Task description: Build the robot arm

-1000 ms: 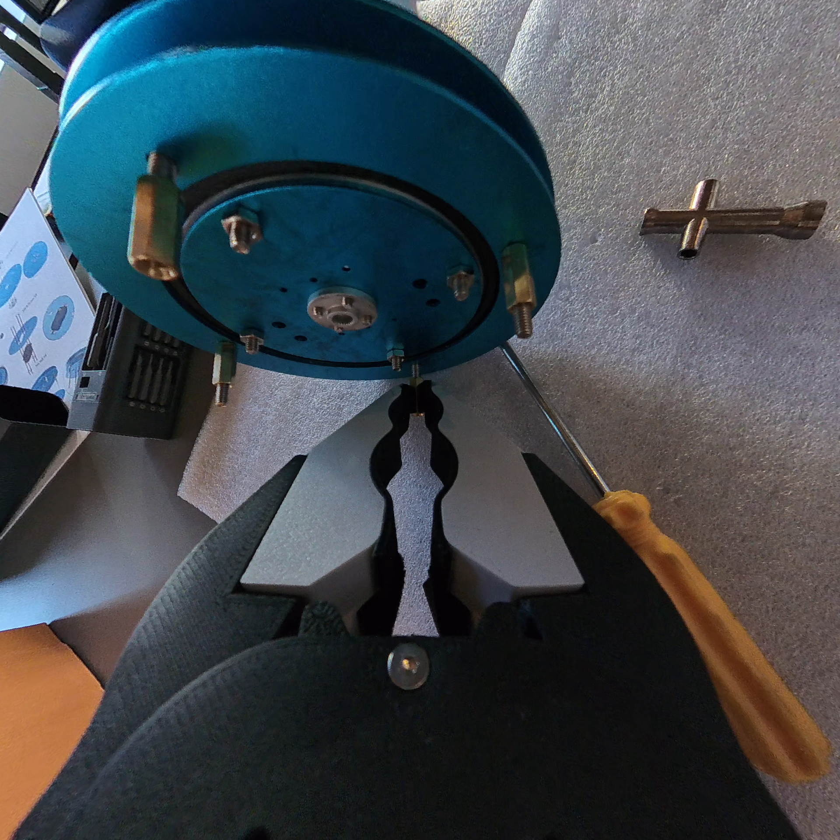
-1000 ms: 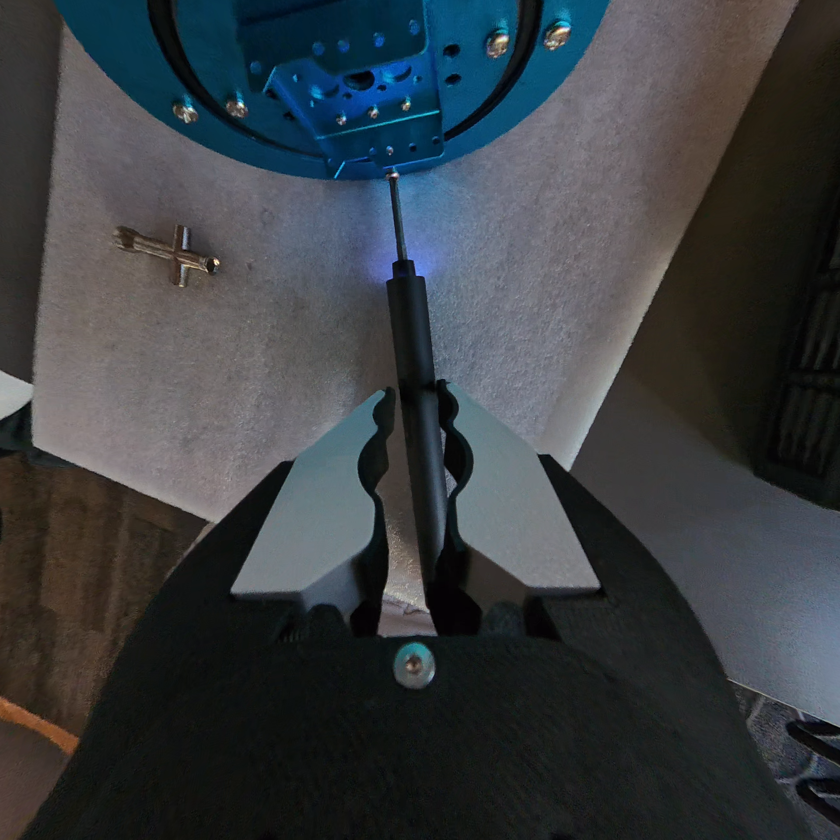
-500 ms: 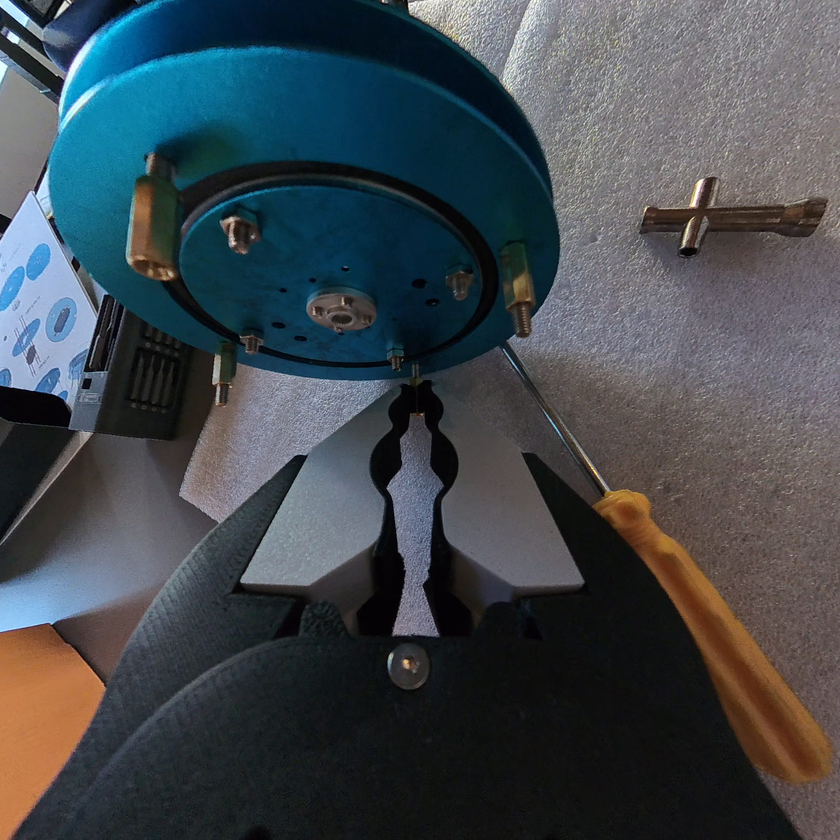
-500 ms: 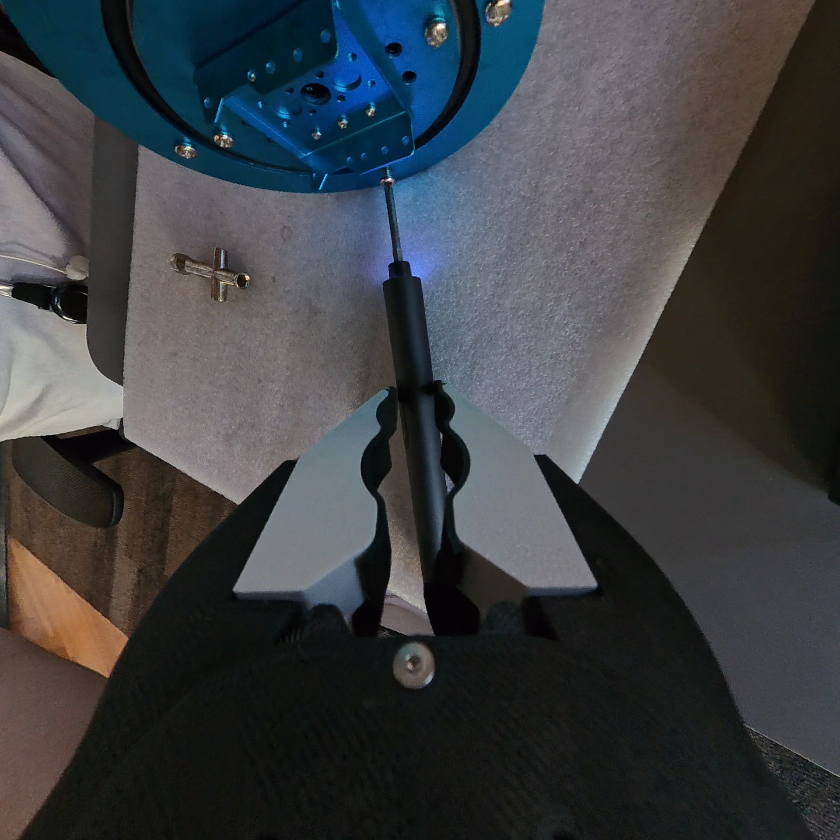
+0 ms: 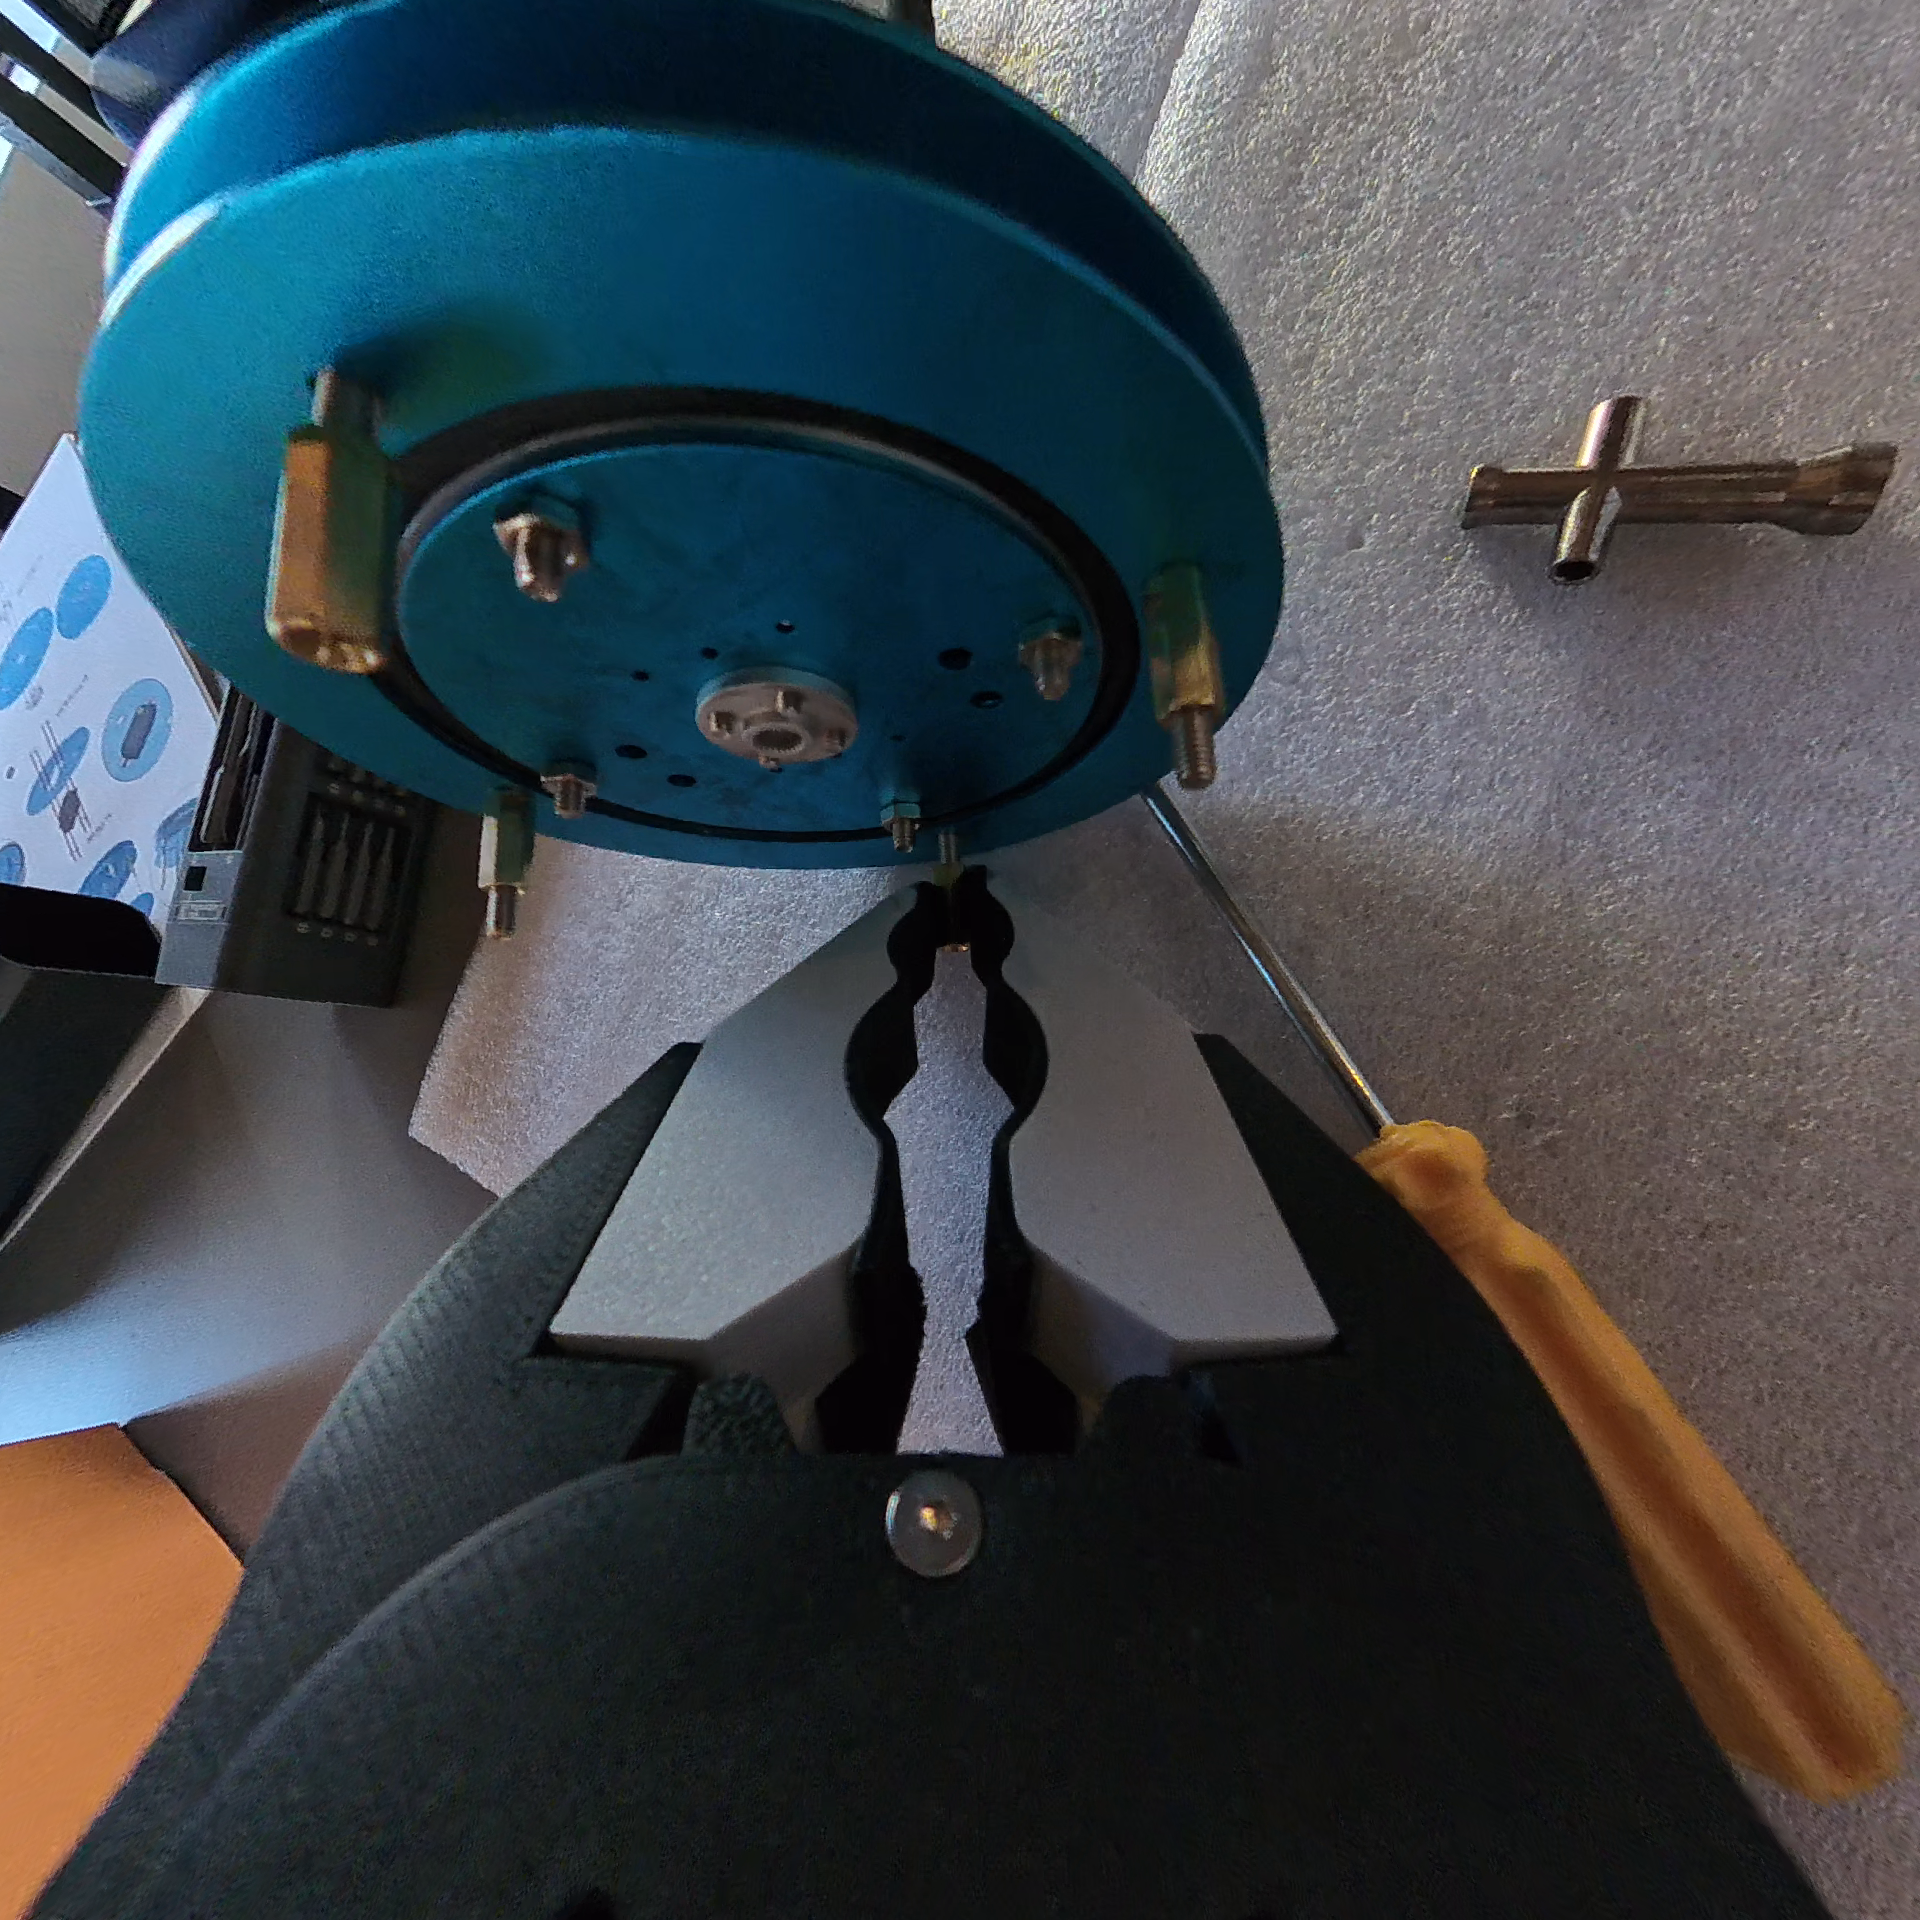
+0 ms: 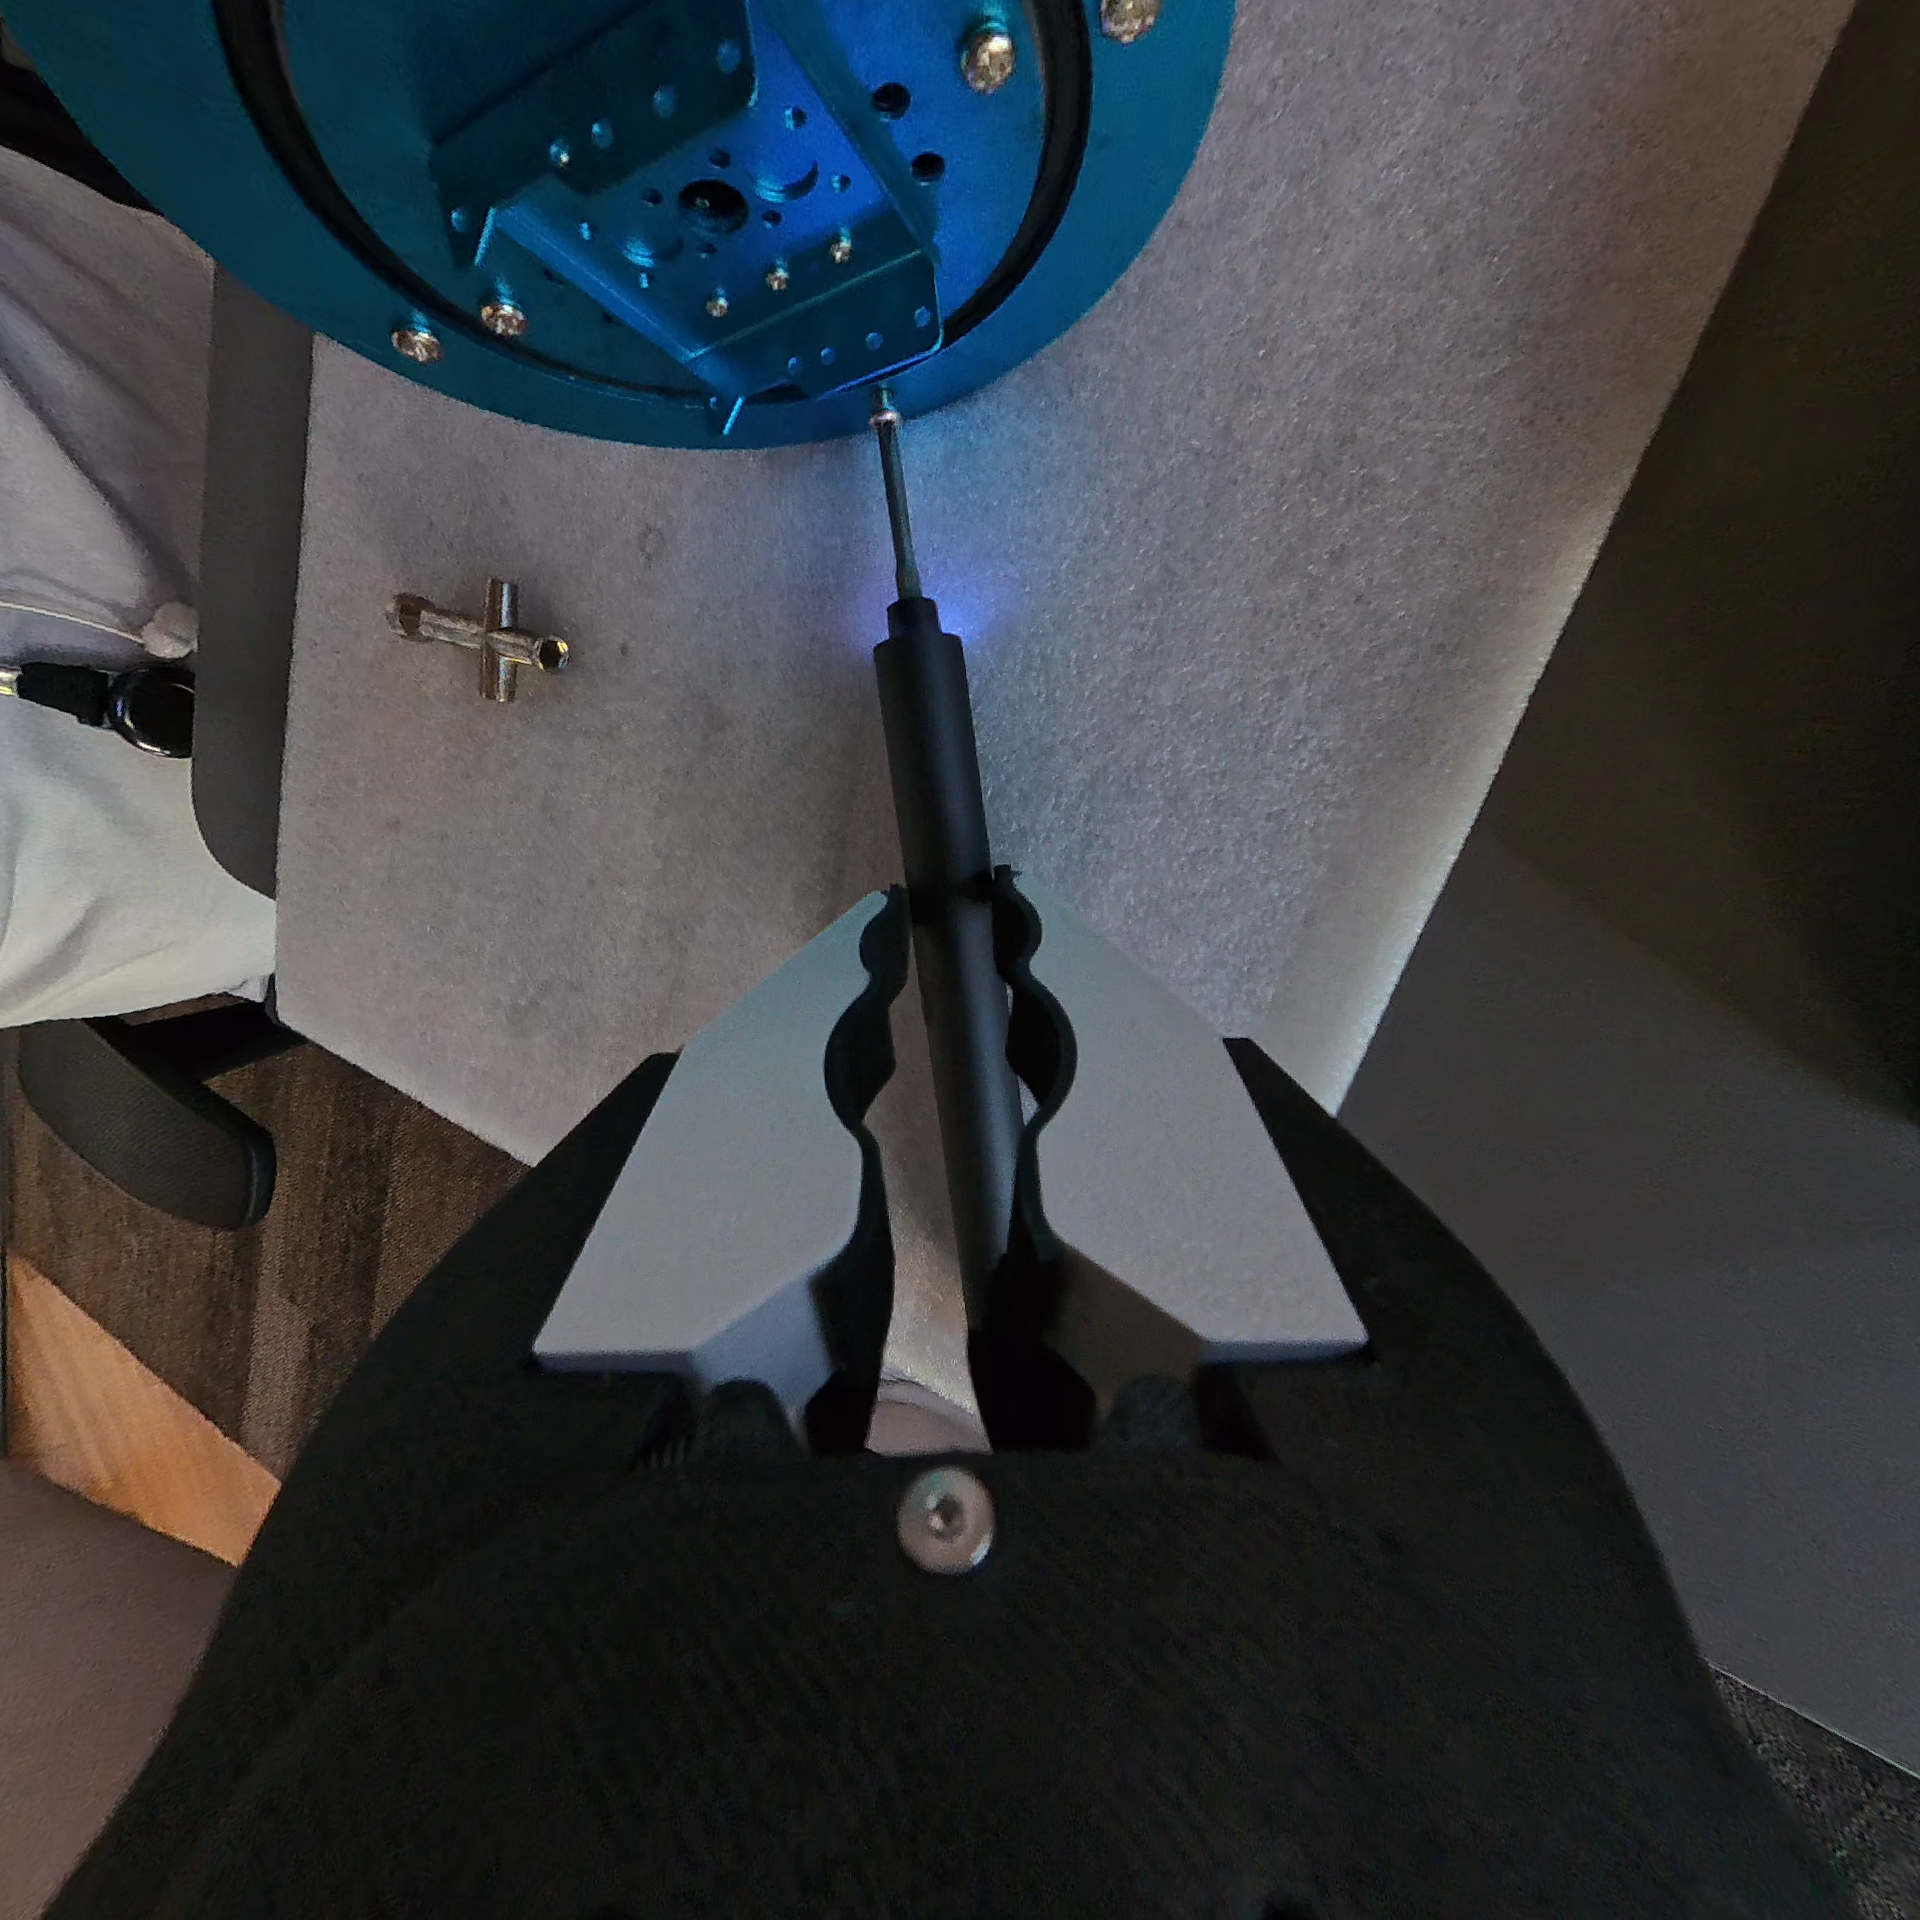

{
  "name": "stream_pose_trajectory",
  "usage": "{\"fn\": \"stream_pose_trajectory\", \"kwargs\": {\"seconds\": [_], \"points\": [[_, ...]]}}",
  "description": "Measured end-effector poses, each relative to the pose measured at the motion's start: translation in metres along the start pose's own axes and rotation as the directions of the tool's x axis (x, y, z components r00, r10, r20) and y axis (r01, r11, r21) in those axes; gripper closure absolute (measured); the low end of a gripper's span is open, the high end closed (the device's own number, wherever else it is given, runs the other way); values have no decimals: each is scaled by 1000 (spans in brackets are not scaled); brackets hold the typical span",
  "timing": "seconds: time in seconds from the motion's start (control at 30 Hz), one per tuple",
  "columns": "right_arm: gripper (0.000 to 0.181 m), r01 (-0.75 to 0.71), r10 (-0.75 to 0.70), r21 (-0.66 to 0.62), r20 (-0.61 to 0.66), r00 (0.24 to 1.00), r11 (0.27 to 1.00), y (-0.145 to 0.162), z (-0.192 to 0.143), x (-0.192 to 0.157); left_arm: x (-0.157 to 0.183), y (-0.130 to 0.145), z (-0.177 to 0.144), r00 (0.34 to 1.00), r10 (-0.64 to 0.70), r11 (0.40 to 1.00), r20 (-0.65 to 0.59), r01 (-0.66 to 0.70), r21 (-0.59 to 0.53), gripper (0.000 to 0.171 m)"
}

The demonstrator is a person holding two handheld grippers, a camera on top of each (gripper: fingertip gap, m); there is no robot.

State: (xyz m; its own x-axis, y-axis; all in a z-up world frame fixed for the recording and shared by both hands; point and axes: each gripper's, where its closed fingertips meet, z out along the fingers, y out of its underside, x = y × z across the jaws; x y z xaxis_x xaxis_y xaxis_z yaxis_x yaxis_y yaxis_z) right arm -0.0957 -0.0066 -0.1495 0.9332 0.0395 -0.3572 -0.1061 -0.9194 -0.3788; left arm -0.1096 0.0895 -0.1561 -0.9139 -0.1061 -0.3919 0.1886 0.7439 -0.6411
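A blue round turntable assembly point(image 5: 675, 343) is tilted up off the grey foam mat point(image 5: 1558, 935). My left gripper point(image 5: 951, 904) is shut on a small brass standoff point(image 5: 951, 920) at the disc's lower rim. Other brass standoffs point(image 5: 322, 561) and nuts stick out of its underside. My right gripper point(image 6: 951, 904) is shut on a black electric screwdriver point(image 6: 935, 790) with a blue glow at its nose. Its thin bit touches a screw point(image 6: 883, 416) at the edge of the blue disc point(image 6: 1143, 208), next to a blue metal bracket point(image 6: 727, 239).
A metal cross wrench point(image 5: 1673, 494) lies on the mat to the right; it also shows in the right wrist view point(image 6: 483, 639). A yellow-handled screwdriver point(image 5: 1621, 1444) lies beside my left gripper. A dark bit case point(image 5: 312, 894) and a printed sheet point(image 5: 73, 707) sit at the left. A person's white clothing point(image 6: 94, 727) is at the left. Tip to tip, the grippers are about 11 centimetres apart. Between my left fingertips and the metal cross wrench point(image 5: 1673, 494) there is roughly 11 centimetres. Seen from the right wrist view point(image 6: 470, 615) as well.
The right wrist view has swung around the disc: the bracket and cross wrench moved right in frame while the bit stayed on the screw. The left gripper and disc hardly moved.
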Motion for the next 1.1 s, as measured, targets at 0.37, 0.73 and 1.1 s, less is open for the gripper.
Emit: {"fn": "stream_pose_trajectory", "kwargs": {"seconds": [0.37, 0.73, 1.1], "points": [[167, 10, -10, 8, -23, 1000, 1000, -1, 0, 2, 0, 0, 0, 1000, 25, 1000, 10, -25, -8, 167], [167, 5, -6, -1, -33, 999, 1000, -1, 1, 2, 0, 0, 0, 999, 42, 999, 20, -42, -14, 167], [166, 13, -13, 0, -11, 1000, 1000, 1, 0, 0, -1, 0, 0, 999, 42, 999, 23, -42, -13, 167]]}}
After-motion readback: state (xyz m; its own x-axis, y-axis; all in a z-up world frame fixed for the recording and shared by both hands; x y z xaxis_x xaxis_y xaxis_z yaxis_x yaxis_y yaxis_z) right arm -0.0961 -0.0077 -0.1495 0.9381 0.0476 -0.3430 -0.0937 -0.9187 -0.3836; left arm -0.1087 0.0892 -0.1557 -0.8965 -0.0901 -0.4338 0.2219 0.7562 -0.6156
